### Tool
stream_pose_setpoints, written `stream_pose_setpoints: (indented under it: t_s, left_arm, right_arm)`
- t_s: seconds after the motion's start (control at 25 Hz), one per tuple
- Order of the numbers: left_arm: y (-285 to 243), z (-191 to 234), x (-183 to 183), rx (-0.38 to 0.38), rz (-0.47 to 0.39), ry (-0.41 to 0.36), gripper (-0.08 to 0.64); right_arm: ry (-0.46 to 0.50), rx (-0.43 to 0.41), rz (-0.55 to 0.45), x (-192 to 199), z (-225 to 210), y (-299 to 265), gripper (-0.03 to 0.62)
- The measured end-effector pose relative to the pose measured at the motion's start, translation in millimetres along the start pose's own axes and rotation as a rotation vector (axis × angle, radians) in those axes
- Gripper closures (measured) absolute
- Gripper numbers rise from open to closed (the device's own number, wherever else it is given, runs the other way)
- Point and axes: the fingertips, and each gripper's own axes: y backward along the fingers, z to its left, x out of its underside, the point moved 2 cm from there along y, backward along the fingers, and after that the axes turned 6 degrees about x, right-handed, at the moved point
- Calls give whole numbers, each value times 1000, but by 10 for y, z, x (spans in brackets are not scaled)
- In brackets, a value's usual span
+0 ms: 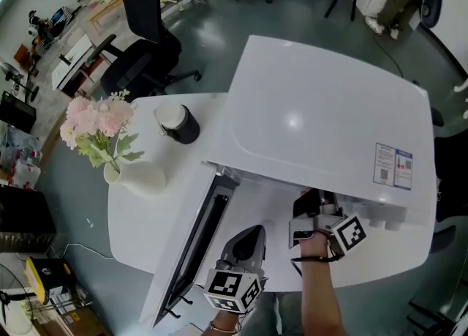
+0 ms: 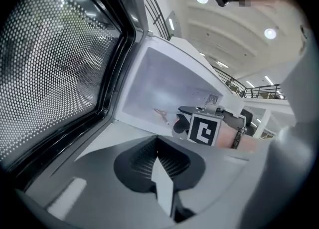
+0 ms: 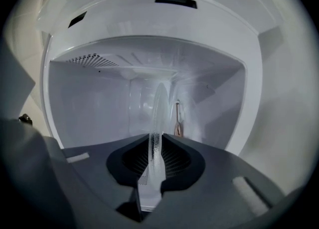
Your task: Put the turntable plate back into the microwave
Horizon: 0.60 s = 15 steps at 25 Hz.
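The turntable plate was shown only in the right gripper view. There it stood edge-on as a clear, glassy strip at the centre of the frame, pinched at its rim by the right tongs and reaching into the cavity of the microwave. The left tongs were pressed together on nothing, low in the left gripper view, beside the open door. It was judged that a glass plate gripped by so little of its rim could slip or swing. Held on edge, it could also strike the cavity floor or ceiling while being laid flat, or be set down off its centre. A small reddish thing at the back of the cavity could not be identified. In the head view neither the cavity nor the plate could be made out under the microwave's top. Only that view took in the counter, with a vase of flowers and a cup at the upper left. The left gripper view alone showed the right tongs from the side at the cavity mouth.
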Motion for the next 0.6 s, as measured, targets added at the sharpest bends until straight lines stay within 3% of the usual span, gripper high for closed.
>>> stream_pose_setpoints:
  t_s: [0.28, 0.6]
  left_arm:
    - [-2, -57, 10, 10, 2, -7, 560]
    - [-13, -97, 16, 22, 3, -12, 560]
  right_arm:
    - [92, 173, -25, -86, -46, 8, 540]
    - [241, 261, 16, -49, -7, -100, 536]
